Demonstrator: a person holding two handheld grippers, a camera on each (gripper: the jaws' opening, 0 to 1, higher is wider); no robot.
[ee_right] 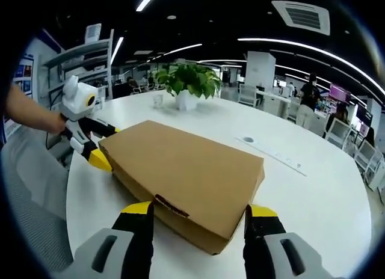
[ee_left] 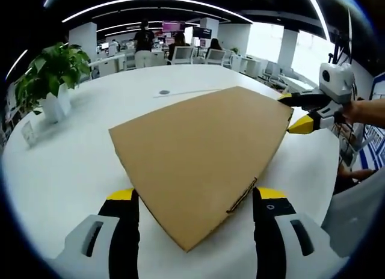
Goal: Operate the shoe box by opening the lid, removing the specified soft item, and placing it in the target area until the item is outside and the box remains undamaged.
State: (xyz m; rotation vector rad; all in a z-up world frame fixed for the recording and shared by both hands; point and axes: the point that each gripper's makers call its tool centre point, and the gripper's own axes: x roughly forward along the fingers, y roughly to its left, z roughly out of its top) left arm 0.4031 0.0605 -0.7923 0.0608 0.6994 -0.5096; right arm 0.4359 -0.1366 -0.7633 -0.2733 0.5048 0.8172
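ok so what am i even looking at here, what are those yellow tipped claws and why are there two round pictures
There is no robot here. A person holds a two-jaw clamp tool in each hand, and a small fisheye camera rides on each tool, hence two round pictures. The left gripper rises from the bottom of the left gripper view; the right gripper does the same in the right gripper view. Each tool also appears in the other's picture, at the box's far corner. On the round white table lies a closed brown cardboard shoe box, with a potted plant further back. Both grippers are open, a box corner between their jaws. Nothing is held yet.
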